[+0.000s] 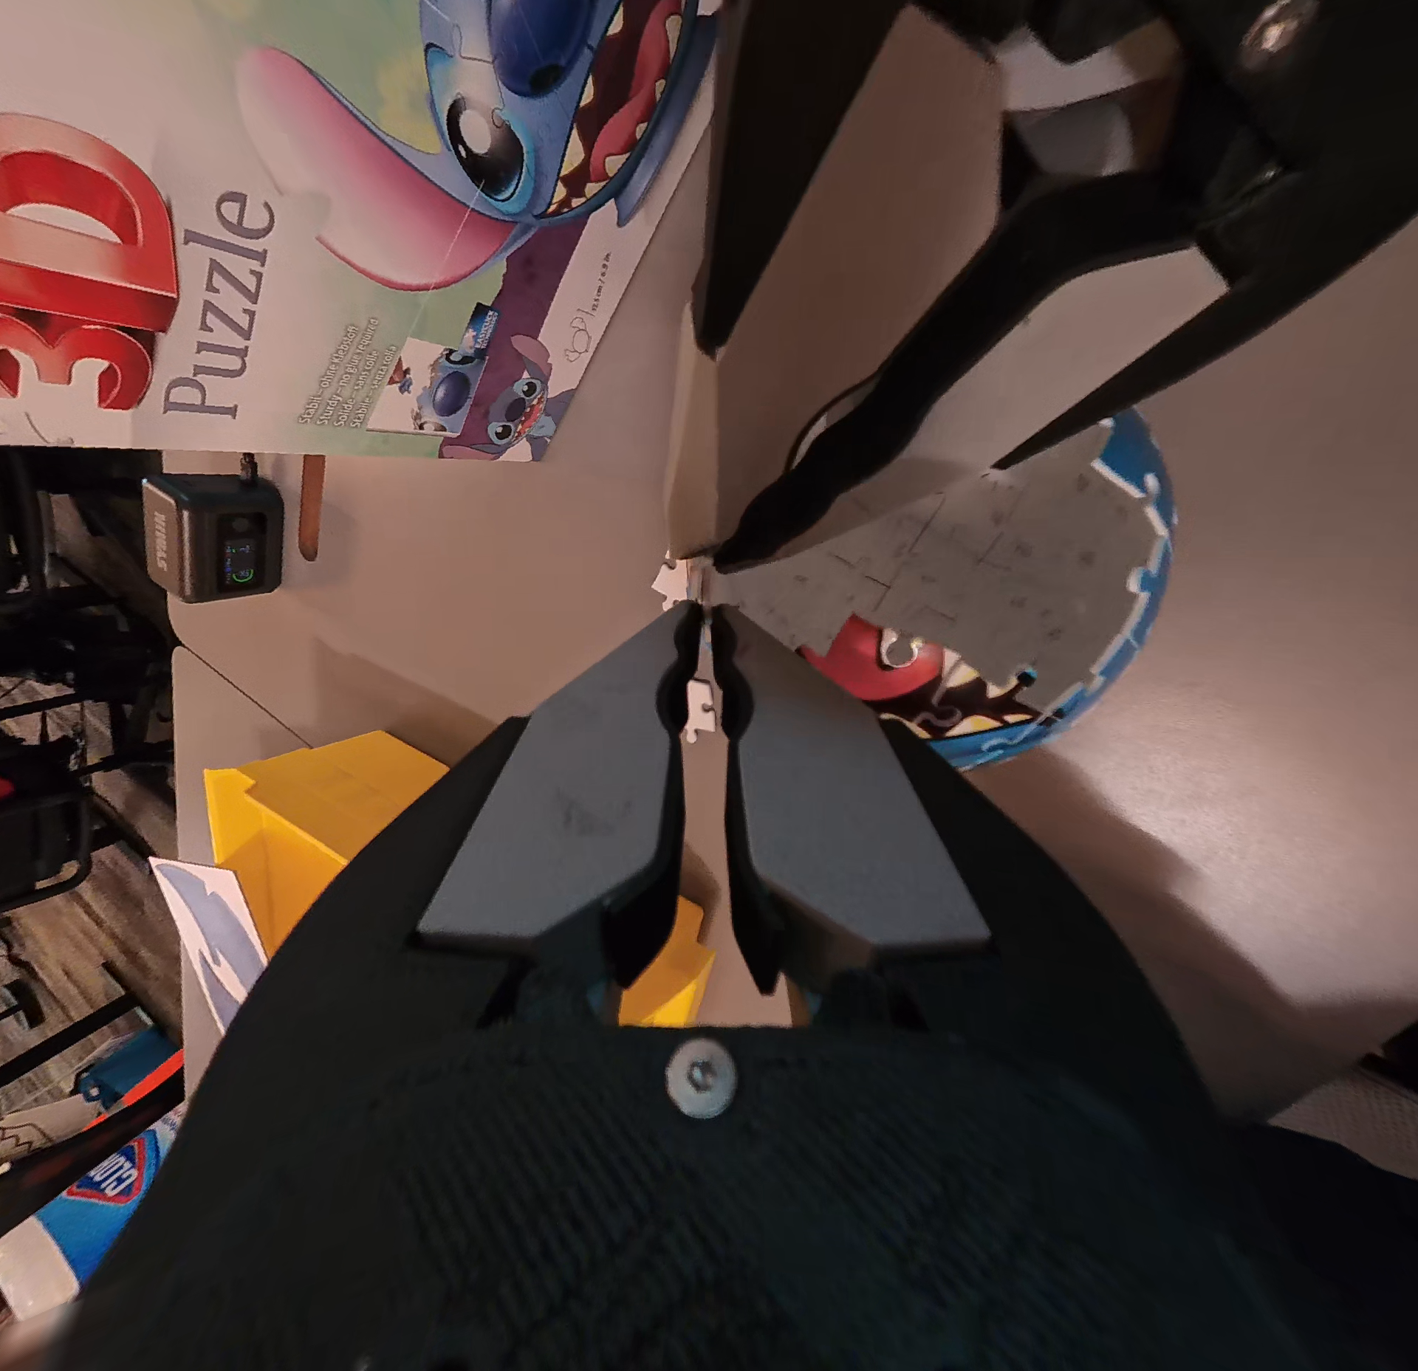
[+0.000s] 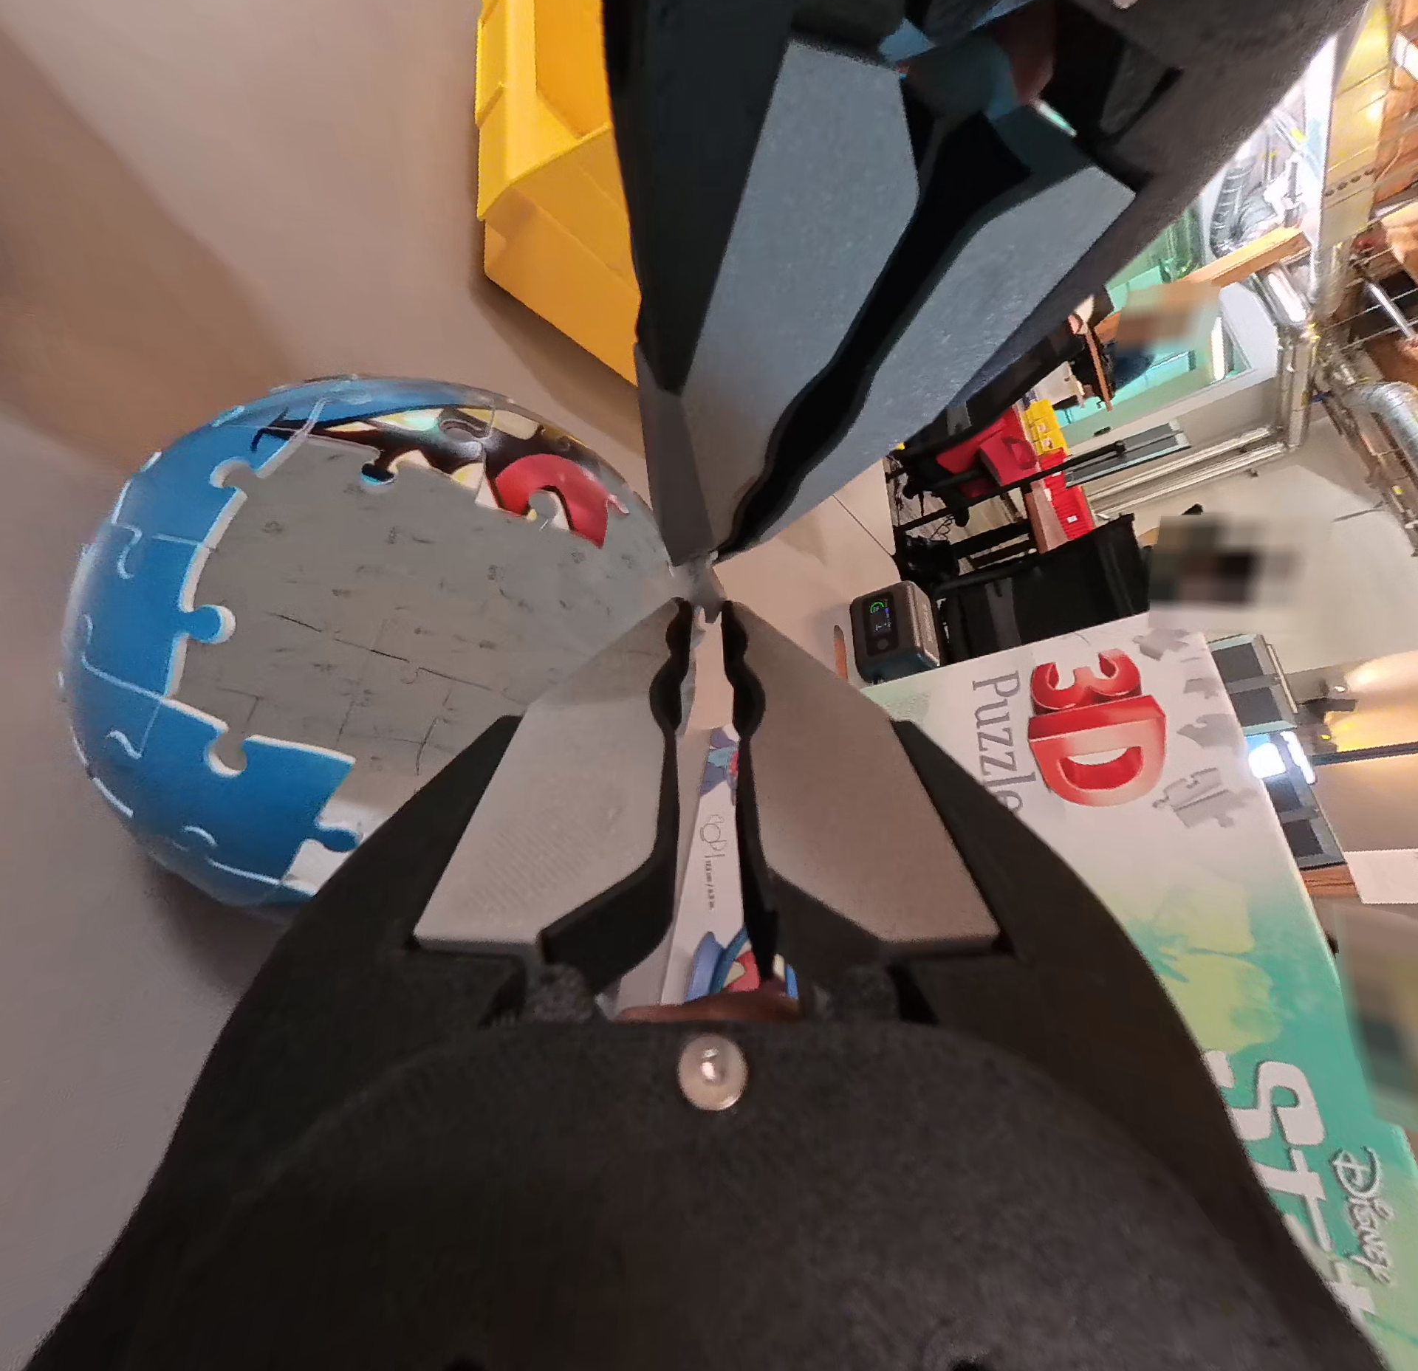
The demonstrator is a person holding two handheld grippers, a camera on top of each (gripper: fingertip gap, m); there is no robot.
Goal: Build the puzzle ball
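Note:
The partly built puzzle ball (image 1: 997, 559) lies on the table with its open side up, showing a grey inside and a blue, red and yellow outside; it is at the left in the right wrist view (image 2: 345, 613). My left gripper (image 1: 700, 613) is shut on a small pale puzzle piece (image 1: 669, 582). My right gripper (image 2: 702, 609) meets it tip to tip and pinches the same small piece (image 2: 704, 584). I cannot tell whether this is one piece or two joined. Both hold it in the air beside the ball's rim. The right gripper (image 1: 721, 563) enters the left wrist view from the top right, and the left gripper (image 2: 702, 559) enters the right wrist view from above.
The puzzle's printed box (image 1: 307, 222) (image 2: 1151, 835) lies flat on the beige table (image 1: 1151, 874). A yellow bin (image 1: 322, 797) (image 2: 552, 183) stands nearby. A small black device with a lit screen (image 1: 215, 536) (image 2: 898, 628) sits by the table edge, with shelves and clutter beyond. The grippers are tip to tip, or close to it.

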